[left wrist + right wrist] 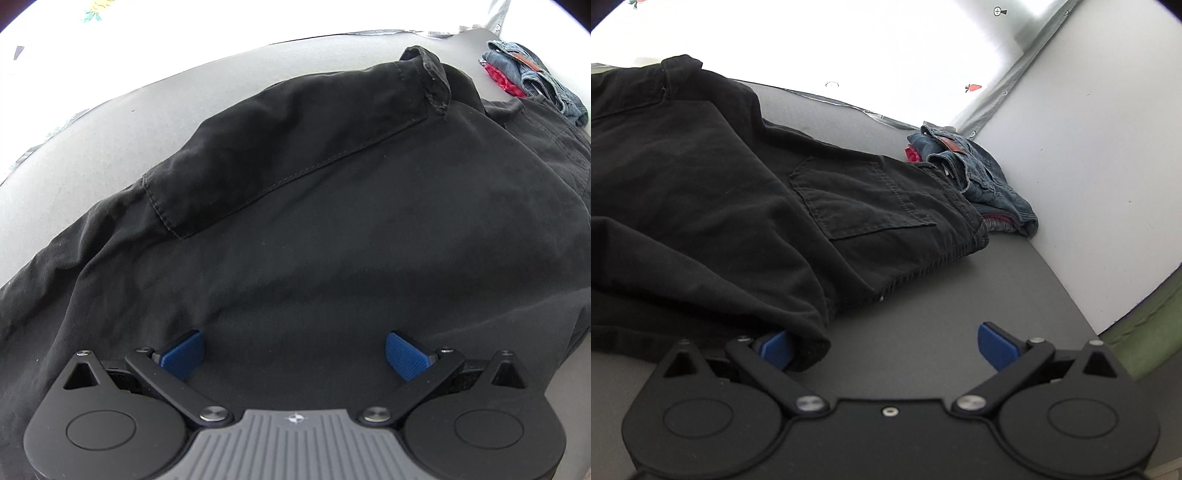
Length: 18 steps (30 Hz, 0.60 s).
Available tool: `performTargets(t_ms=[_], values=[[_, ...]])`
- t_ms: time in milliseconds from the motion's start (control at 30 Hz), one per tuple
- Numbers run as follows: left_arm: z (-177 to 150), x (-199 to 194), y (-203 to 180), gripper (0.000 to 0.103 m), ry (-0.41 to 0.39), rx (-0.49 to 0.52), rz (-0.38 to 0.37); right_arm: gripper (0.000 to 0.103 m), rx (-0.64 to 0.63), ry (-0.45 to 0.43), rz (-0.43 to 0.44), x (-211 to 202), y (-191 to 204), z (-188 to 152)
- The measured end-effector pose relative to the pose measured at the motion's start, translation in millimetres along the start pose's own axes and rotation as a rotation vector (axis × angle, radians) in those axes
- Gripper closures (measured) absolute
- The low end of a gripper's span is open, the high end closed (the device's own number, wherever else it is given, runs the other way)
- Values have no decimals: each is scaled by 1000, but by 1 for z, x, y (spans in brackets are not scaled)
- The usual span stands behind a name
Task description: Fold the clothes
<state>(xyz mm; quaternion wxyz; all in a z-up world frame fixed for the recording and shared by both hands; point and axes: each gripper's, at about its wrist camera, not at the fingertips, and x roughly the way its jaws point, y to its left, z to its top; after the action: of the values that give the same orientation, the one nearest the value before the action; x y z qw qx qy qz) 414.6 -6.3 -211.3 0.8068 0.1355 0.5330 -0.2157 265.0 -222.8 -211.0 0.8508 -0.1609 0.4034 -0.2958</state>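
Note:
A pair of black trousers (314,206) lies folded over on the grey table (110,140); it also shows in the right wrist view (701,184), with a back pocket (864,195) facing up. My left gripper (294,356) is open and hovers just above the black cloth, holding nothing. My right gripper (882,350) is open at the trousers' near corner; its left blue pad (774,349) touches the folded edge, the right pad is over bare table.
A pile of folded clothes, blue jeans (975,173) on top of red cloth (912,154), sits at the table's far right against a white wall (1089,166). It shows in the left wrist view (532,74). Bright white fabric lies beyond the table.

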Motion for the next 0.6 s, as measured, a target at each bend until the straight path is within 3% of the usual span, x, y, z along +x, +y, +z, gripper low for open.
performTargets(t_ms=[133, 200, 367, 433, 533, 567, 600], values=[[-16, -11, 19, 0, 6, -26, -59, 1, -121, -106, -14, -23, 14, -3], [-25, -16, 30, 0, 9, -50, -87, 10, -237, -183, -6, -33, 30, -4], [-46, -27, 47, 0, 8, -74, -119, 35, -569, -356, 162, -59, 82, -9], [-54, -31, 52, 0, 4, -79, -123, 39, -668, -411, 247, -71, 101, -11], [-60, -35, 54, 0, 1, -74, -120, 42, -784, -444, 302, -72, 125, -13], [-60, -34, 53, 0, 2, -70, -118, 60, -822, -450, 316, -71, 132, -15], [-61, -34, 51, 0, 3, -65, -117, 86, -861, -444, 327, -73, 135, -18]])
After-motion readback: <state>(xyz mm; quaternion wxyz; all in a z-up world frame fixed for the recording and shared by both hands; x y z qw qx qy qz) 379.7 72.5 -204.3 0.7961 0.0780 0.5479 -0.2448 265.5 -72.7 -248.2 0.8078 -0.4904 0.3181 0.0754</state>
